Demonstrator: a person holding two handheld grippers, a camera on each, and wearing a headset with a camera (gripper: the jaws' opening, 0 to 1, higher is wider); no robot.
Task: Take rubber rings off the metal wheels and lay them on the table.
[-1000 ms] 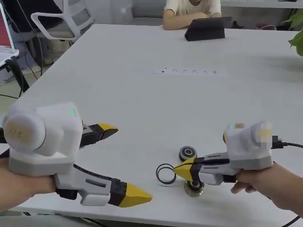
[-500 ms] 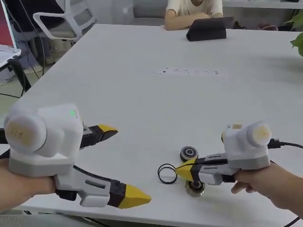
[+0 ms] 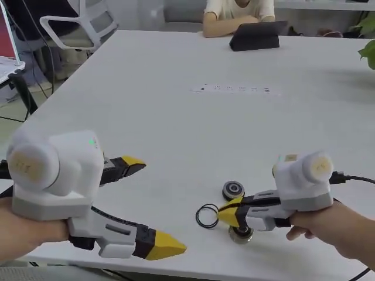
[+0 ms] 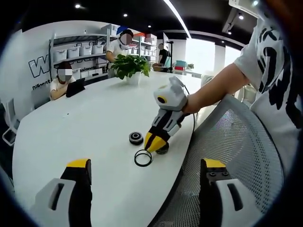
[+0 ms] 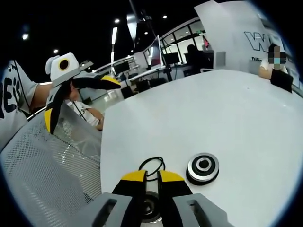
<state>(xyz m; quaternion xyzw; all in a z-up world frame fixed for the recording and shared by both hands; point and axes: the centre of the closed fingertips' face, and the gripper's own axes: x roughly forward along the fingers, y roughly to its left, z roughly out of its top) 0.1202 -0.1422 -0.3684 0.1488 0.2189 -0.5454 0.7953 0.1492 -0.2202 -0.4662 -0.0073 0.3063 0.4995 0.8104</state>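
Two metal wheels: one wheel [image 3: 241,234] under the clenched right tool [image 3: 225,215], a second wheel [image 3: 233,190] ahead-right. One rubber ring [image 3: 206,216] lies just ahead of its tips. The left tool [image 3: 155,205] is released over the white office surface [image 3: 176,117].

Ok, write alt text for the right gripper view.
Shut right tongs sit over a metal wheel, a loose rubber ring just ahead on the white table. A second wheel lies right; open left tongs upper left.

Right gripper [image 5: 151,178] — jaws together — above a wheel [image 5: 150,207], rubber ring [image 5: 151,159] (lying flat) ahead.
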